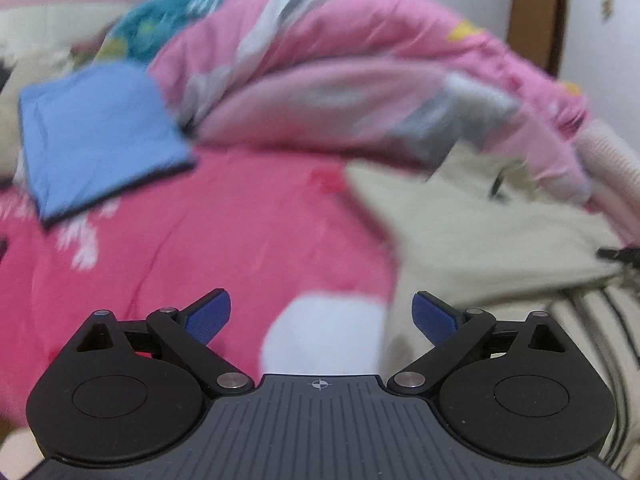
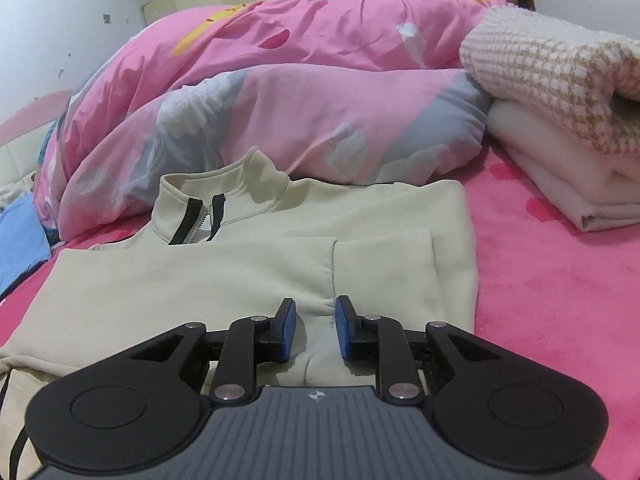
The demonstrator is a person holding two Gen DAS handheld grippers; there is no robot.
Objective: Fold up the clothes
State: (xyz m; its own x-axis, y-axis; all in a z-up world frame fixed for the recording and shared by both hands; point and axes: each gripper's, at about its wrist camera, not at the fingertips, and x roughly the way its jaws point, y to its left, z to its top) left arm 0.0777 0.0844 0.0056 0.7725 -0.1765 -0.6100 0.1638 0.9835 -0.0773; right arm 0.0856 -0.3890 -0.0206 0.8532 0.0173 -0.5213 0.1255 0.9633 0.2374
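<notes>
Left wrist view: blurred by motion throughout.
Left tool: fingers spread wide apart, nothing between the blue pads; it hangs above the bed.
Bed sheet: hot pink with white patches, filling the lower middle of the view.
Cream top: lies on the sheet to the right of the left tool, its edge reaching toward the duvet.
Blue cloth: flat folded piece on the sheet, far left of the cream top, just beside the duvet.
Duvet: pink with grey patches, bunched up behind both the cream top and the blue cloth.

Right wrist view: sharp.
Right tool: fingers nearly together, with a puckered ridge of the cream top between the pads; whether they actually pinch it, I cannot tell.
Cream top, detail: spread flat on the pink sheet, collar with zip and black trim at its far edge, touching the duvet.
Folded stack: a knitted cream piece on top of a plain white one, right of the cream top, apart from it.
Blue cloth: left of the cream top, at the frame edge.
</notes>
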